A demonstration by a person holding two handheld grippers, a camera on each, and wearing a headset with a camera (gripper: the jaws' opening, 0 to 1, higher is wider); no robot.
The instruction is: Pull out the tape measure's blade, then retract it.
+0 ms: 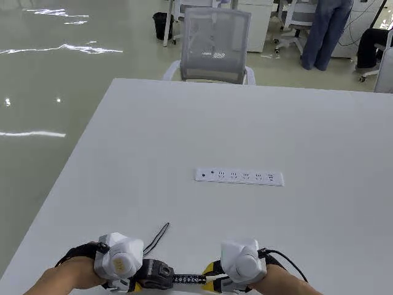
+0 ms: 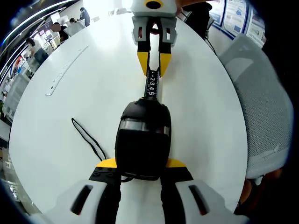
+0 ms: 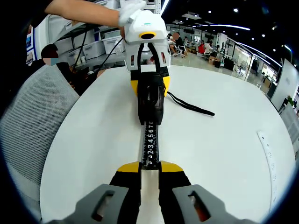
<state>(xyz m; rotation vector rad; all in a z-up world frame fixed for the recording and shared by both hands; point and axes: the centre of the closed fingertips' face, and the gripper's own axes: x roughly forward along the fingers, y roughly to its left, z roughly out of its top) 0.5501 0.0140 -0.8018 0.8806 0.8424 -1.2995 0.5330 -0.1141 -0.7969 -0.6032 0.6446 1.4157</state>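
Note:
A black tape measure [image 2: 143, 138] lies on the white table [image 1: 245, 135], and my left gripper [image 2: 140, 165] is shut on its case [image 3: 152, 98]. A short length of black blade with white numbers [image 3: 149, 145] runs out of the case to my right gripper [image 3: 149, 167], whose yellow-tipped jaws are shut on the blade's end. In the head view the case [image 1: 155, 274] and blade [image 1: 188, 279] sit at the near table edge between the left gripper [image 1: 136, 284] and the right gripper [image 1: 210, 281]. The black wrist strap [image 1: 156, 238] trails from the case across the table.
A white power strip [image 1: 239, 176] lies flat at the table's middle. A grey mesh office chair [image 1: 215, 46] stands at the far edge. People stand and sit by desks beyond it at the back right.

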